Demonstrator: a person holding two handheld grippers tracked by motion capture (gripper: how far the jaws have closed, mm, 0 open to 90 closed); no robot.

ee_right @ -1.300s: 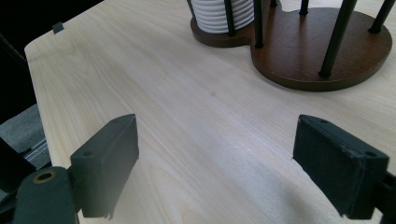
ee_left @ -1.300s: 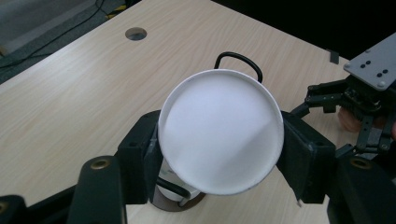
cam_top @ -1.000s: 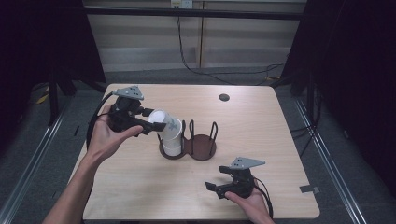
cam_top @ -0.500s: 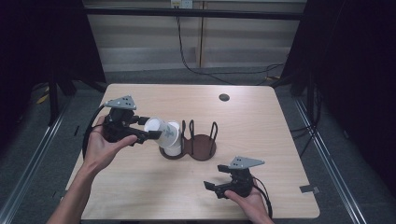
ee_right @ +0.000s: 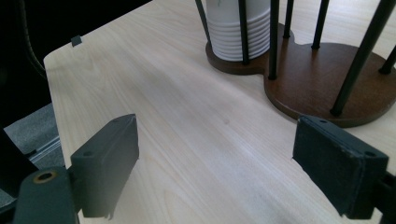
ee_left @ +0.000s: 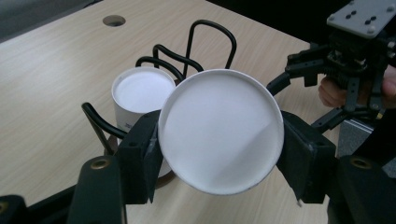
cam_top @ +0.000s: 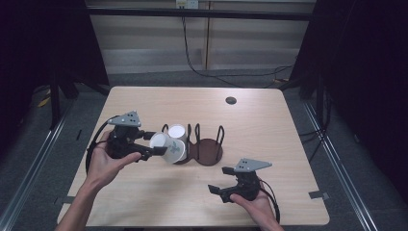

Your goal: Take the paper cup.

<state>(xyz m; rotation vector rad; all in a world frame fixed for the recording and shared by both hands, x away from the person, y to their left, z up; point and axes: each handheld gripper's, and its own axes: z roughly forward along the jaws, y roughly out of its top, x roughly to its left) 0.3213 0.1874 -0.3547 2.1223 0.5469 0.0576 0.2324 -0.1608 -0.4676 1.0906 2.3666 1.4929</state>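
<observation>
At centre-left of the high view, the left gripper [cam_top: 155,149] has its fingers clamped on a tilted white paper cup [cam_top: 168,147], just beside the cup stack [cam_top: 177,134] in the wire holder [cam_top: 207,151]. The right gripper [cam_top: 217,190], lower right on the table [cam_top: 269,125], holds its fingers wide apart, gripping nothing.

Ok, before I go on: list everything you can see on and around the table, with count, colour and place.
held paper cup: one, white, tilted on its side between the left gripper's pads, beside the stack
cup stack: one, white, upright in the holder's left bay
cup holder: one, brown base with black wire loops, table centre; right bay bare
table: one, light wood, with a dark round hole near the far edge
wall cables: black, behind the table
left gripper: black, shut on the held paper cup
right gripper: black, jaws apart, low over the near right of the table
hands: two, one on each gripper
</observation>
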